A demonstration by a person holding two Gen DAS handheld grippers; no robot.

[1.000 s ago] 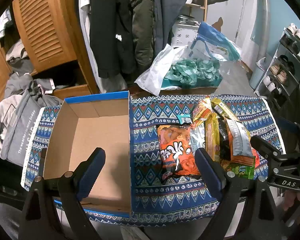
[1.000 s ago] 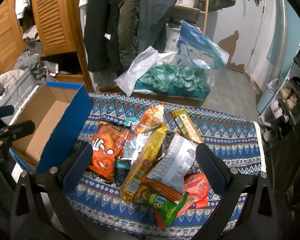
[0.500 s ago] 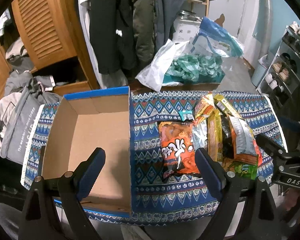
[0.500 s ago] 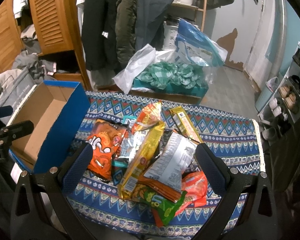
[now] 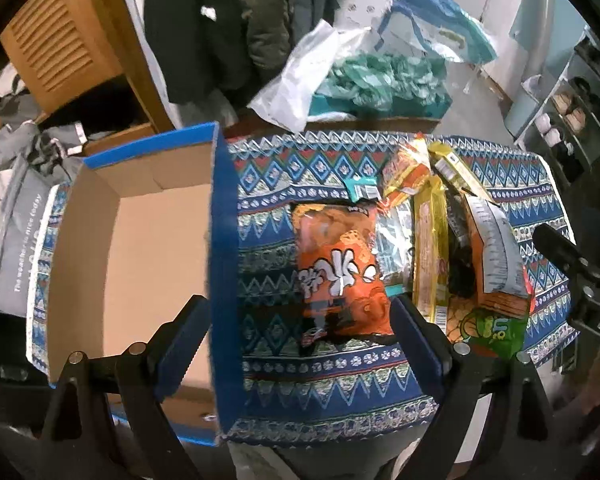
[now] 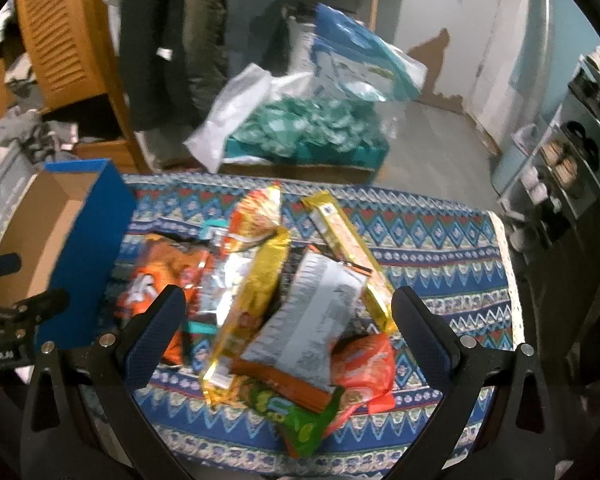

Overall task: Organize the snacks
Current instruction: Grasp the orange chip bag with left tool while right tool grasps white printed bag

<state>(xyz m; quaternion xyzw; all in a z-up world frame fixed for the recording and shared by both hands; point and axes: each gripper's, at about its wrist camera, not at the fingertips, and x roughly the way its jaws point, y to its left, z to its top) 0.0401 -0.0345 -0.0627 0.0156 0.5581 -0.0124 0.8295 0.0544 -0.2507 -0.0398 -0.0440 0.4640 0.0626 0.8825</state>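
Observation:
An empty cardboard box (image 5: 132,264) with blue outer walls (image 6: 88,256) stands at the left of the patterned cloth (image 5: 260,264). To its right lies a heap of snack packets: an orange packet (image 5: 340,272) (image 6: 160,272), a long yellow one (image 6: 252,304), a grey-backed one (image 6: 308,320), a green one (image 6: 300,412) and a red one (image 6: 364,368). My left gripper (image 5: 296,348) hangs open above the box's right wall and the orange packet. My right gripper (image 6: 288,332) is open over the heap, holding nothing.
Behind the table sit a teal box of wrapped items under a white plastic bag (image 6: 300,128), hanging coats (image 5: 220,20) and a louvred wooden cabinet (image 5: 56,48). Shoe shelves (image 6: 572,152) stand at the right. A grey bag (image 5: 12,216) lies left of the box.
Both grippers have come down and forward towards the table, so the box and packets look larger. Nothing was taken hold of; the packets lie as before.

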